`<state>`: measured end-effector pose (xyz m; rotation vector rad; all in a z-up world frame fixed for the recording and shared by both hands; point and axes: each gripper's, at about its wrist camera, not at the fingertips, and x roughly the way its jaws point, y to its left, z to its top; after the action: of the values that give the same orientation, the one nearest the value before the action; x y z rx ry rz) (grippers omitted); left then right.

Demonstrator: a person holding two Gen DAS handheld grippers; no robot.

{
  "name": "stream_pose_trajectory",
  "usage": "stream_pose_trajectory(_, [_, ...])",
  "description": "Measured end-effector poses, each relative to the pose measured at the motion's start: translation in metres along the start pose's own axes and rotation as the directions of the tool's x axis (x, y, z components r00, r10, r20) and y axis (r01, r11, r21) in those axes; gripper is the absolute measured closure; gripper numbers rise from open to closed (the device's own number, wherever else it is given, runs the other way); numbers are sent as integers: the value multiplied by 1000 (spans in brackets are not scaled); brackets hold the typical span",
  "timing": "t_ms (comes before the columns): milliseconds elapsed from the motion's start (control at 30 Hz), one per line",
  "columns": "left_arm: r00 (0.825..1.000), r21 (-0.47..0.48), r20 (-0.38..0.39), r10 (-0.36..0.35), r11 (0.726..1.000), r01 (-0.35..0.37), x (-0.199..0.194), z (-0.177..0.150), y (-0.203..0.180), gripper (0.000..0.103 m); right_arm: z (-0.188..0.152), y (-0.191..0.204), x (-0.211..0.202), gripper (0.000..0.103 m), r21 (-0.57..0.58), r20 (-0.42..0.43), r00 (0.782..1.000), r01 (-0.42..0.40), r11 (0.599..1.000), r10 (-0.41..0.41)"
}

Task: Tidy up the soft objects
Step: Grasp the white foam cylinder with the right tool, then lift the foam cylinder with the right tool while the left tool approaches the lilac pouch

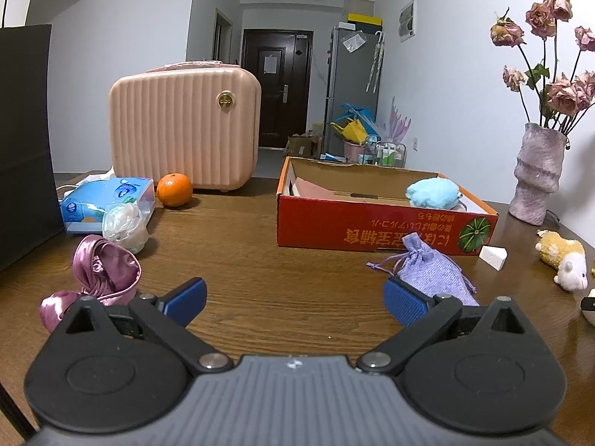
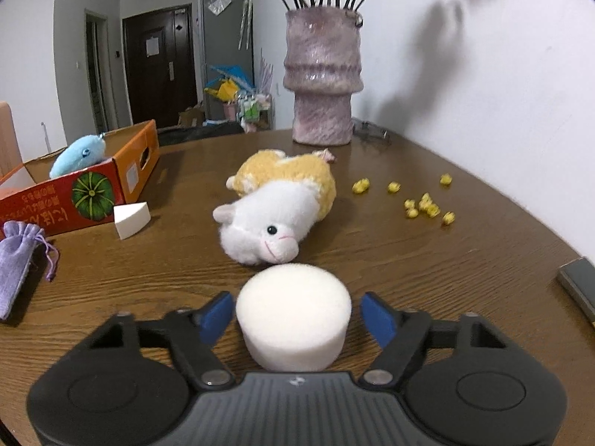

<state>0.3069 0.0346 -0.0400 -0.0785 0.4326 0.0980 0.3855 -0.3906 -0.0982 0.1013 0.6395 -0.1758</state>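
A red cardboard box stands open on the wooden table with a blue plush inside; both also show in the right wrist view, the box and the plush. My left gripper is open and empty; a purple drawstring pouch lies by its right finger and a pink satin scrunchie by its left. My right gripper is open around a round white sponge, pads apart from it. A yellow-white hamster plush lies just beyond. A white wedge sponge sits near the box.
A pink ribbed case, an orange, a tissue pack and a crumpled plastic bag stand at the back left. A vase of dried roses stands at the back right, small yellow bits near it. A phone lies at the right edge.
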Motion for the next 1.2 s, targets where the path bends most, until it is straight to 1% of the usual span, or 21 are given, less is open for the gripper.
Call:
stream_pose_trajectory(33, [1000, 1, -1, 3, 1000, -3, 0, 0, 0, 0, 0, -1, 2, 47, 5, -7, 1000, -7, 1000, 7])
stream_pose_trajectory(333, [999, 4, -4, 34, 999, -34, 0, -1, 0, 0, -2, 5, -14, 48, -16, 68, 997, -33, 999, 34])
stream_pose_trajectory(567, [998, -2, 6, 66, 998, -66, -5, 2, 2, 0, -1, 4, -17, 48, -13, 81, 996, -39, 999, 40])
stream_pose_trajectory(767, [997, 8, 16, 77, 997, -77, -9, 5, 2, 0, -1, 4, -19, 47, -12, 91, 995, -41, 999, 42])
stream_pose_trajectory(1033, [998, 5, 18, 63, 998, -63, -12, 8, 4, 0, -2, 5, -20, 47, -14, 99, 994, -35, 999, 36])
stream_pose_trajectory(1200, [999, 16, 12, 37, 999, -37, -10, 12, -3, 0, -2, 5, -21, 47, -14, 105, 994, -33, 999, 35])
